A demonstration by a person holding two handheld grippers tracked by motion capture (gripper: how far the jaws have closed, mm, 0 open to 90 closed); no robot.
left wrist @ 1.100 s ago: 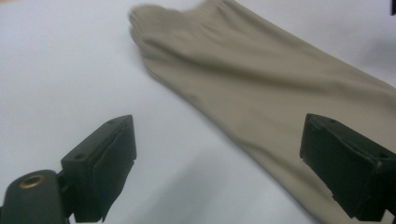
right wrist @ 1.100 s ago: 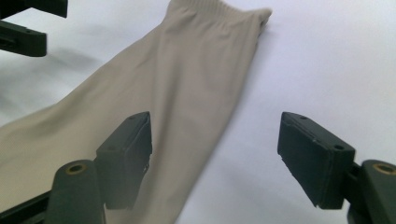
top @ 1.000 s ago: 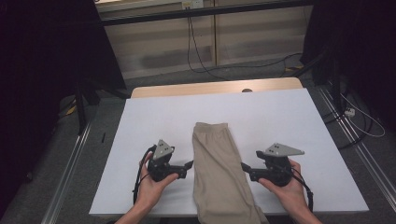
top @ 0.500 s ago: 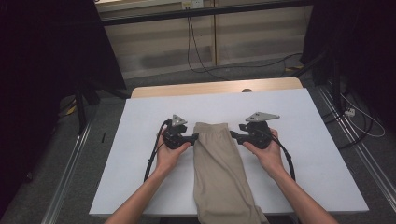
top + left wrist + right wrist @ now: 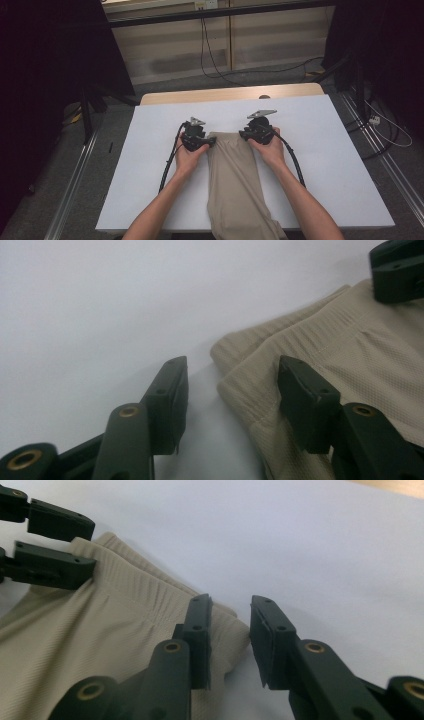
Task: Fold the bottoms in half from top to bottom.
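A beige garment [image 5: 235,185] lies lengthwise on the white table cover [image 5: 325,150], its elastic waistband at the far end. My left gripper [image 5: 212,141] is at the waistband's left corner. In the left gripper view the corner of the cloth [image 5: 360,355] lies between the jaws of that gripper [image 5: 232,400], one jaw resting on the cloth with a gap still showing. My right gripper [image 5: 243,134] is at the right corner. Its jaws [image 5: 230,640] stand narrow around the cloth's corner [image 5: 100,630]. Both grippers' jaws have just been closing.
The garment's near end hangs over the table's front edge. A strip of bare wood [image 5: 230,94] shows at the table's back. Cables trail from both grippers over the cover. Dark screens stand left and right, with rails on the floor.
Both hands have moved away from me along the garment's sides, from its middle to the waistband end. Both pairs of jaws stand narrower than before.
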